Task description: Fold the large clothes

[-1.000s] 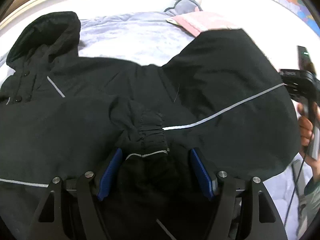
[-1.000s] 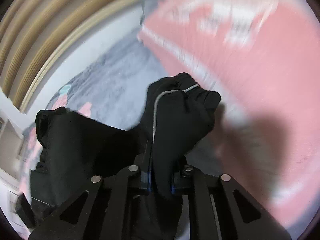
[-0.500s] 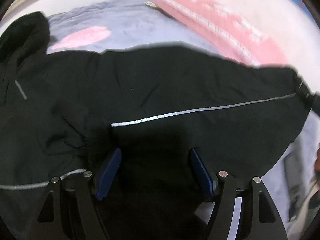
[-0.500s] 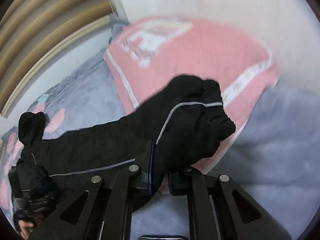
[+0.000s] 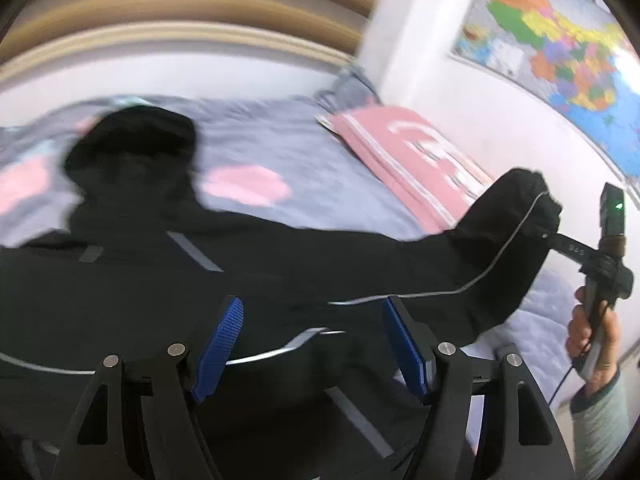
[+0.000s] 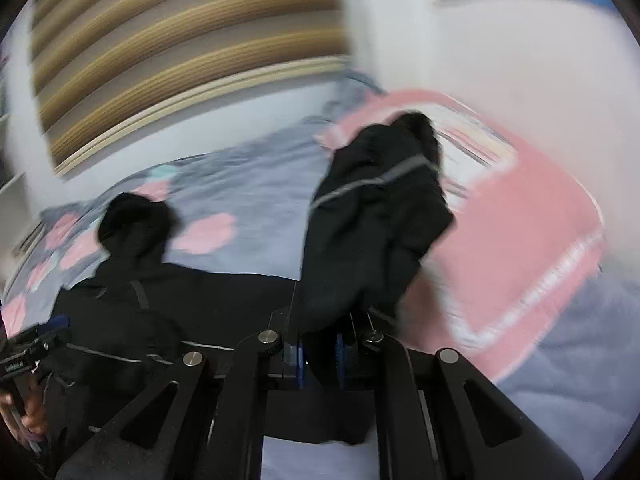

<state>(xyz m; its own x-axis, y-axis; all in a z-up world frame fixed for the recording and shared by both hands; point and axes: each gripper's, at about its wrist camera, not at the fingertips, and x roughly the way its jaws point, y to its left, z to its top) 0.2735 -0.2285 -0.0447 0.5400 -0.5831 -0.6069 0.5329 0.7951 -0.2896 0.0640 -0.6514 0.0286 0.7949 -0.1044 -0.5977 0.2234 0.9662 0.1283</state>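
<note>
A black hooded jacket (image 5: 280, 272) with thin grey stripes lies across the bed, its hood (image 5: 132, 148) at the far left. My left gripper (image 5: 312, 340) has its blue pads wide apart, and a thick fold of the jacket's body fills the gap between them. My right gripper (image 6: 320, 344) is shut on the end of one sleeve (image 6: 372, 224), which bunches up above its fingers. In the left wrist view that sleeve (image 5: 516, 208) stretches out to the right, lifted off the bed by the right gripper (image 5: 552, 236). The right wrist view shows the left gripper (image 6: 44, 336) at the far left edge.
The bed has a grey cover (image 5: 280, 148) with pink patches. A pink pillow (image 5: 412, 156) lies at its far right by the white wall. A striped wooden headboard (image 5: 200, 4) stands behind the bed. A colourful map (image 5: 560, 52) hangs on the wall. A hand (image 5: 592, 336) holds the right gripper's handle.
The right gripper has pulled the sleeve out to the right and upward, so it now stretches straight from the body. Both views have tipped up, showing more headboard and wall.
</note>
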